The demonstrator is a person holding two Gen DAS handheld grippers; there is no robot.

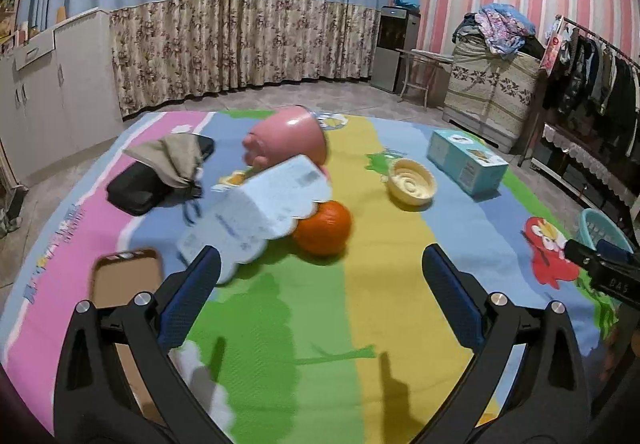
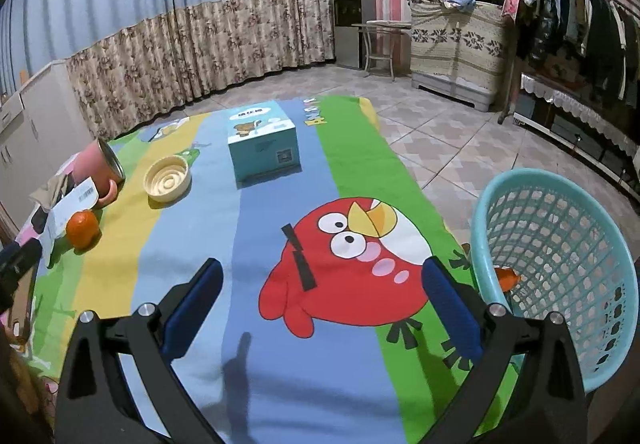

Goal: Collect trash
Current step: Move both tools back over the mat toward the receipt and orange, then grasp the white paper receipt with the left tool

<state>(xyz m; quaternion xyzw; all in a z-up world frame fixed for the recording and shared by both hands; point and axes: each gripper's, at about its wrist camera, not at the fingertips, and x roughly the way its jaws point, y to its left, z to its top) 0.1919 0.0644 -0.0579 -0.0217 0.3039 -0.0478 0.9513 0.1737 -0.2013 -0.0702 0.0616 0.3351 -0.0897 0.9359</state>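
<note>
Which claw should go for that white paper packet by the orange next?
Left. The left claw is open just short of the white paper packet; the right claw hangs open near the basket.

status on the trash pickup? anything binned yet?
Done: one orange scrap appears to lie in the teal basket. In hand: nothing; left gripper and right gripper are both open. Left: the white carton on the mat, nearest the left gripper.
</note>
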